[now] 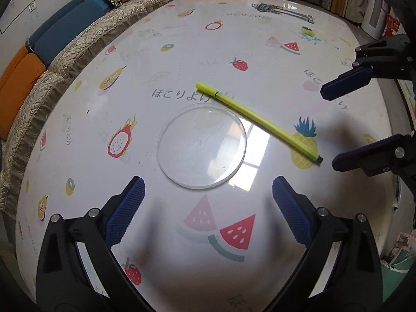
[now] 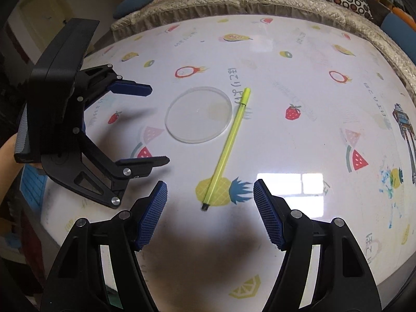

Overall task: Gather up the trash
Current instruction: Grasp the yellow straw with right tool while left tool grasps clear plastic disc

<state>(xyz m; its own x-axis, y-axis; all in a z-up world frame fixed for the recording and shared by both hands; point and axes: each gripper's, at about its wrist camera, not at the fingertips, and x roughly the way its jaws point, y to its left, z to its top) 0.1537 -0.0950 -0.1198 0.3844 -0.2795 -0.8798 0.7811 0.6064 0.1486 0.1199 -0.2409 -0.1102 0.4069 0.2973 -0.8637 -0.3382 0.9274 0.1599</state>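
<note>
A clear round plastic lid point(image 1: 201, 147) lies flat on the fruit-print table, and also shows in the right wrist view point(image 2: 199, 114). A yellow-green pen point(image 1: 257, 121) lies just right of the lid, seen too in the right wrist view point(image 2: 227, 147). My left gripper point(image 1: 208, 184) is open and empty, hovering just short of the lid. My right gripper point(image 2: 210, 188) is open and empty, its jaws either side of the pen's dark tip. Each gripper shows in the other's view: the right gripper point(image 1: 329, 127) and the left gripper point(image 2: 160, 124).
The table point(image 1: 234, 260) has a white glossy cover printed with fruit. A quilted beige sofa point(image 1: 78, 52) with blue and orange cushions curves round its far edge. Window glare point(image 2: 299, 189) reflects on the table.
</note>
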